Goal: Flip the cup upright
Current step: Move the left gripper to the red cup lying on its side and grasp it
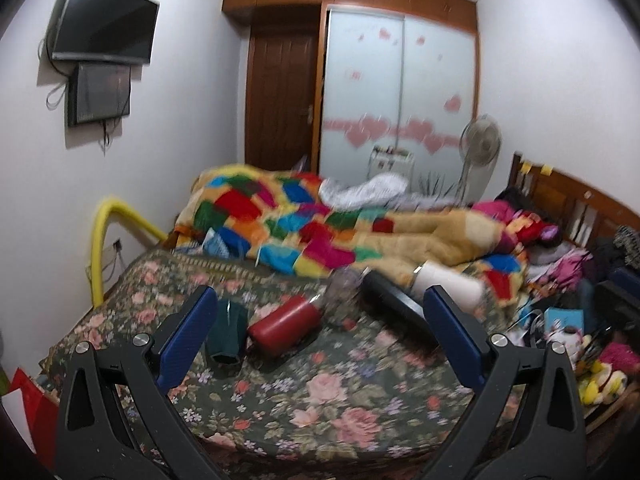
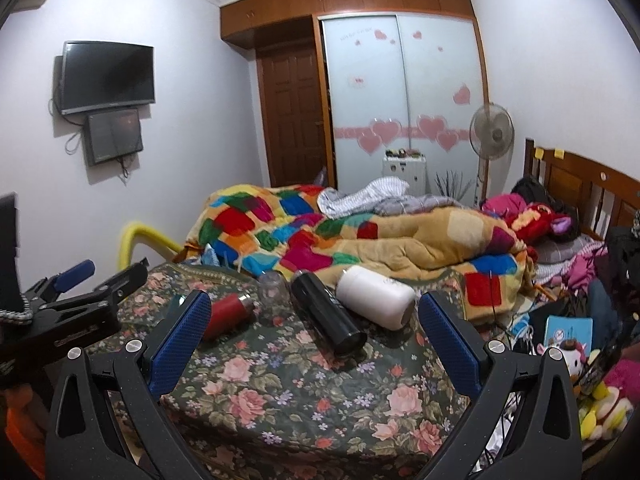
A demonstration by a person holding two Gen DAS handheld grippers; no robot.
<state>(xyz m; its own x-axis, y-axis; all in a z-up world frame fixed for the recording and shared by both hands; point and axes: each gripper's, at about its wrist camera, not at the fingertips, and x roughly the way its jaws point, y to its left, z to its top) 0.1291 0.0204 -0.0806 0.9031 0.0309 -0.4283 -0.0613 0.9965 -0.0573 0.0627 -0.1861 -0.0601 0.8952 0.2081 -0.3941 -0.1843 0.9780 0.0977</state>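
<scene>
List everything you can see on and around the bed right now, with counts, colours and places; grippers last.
red cup: 1, red, lying on its side, left on the floral bedspread
black cup: 1, black, on its side, centre
white cup: 1, white, on its side, right of the black one
clear cup: 1, transparent, behind the red one; pose unclear
dark green cup: 1, green, on its side, left of the red one
patchwork blanket: 1, multicoloured, heaped behind the cups
fan: 1, beige, by the wardrobe
screens: 2, black, on the left wall
left gripper: open, empty
right gripper: open, empty
</scene>
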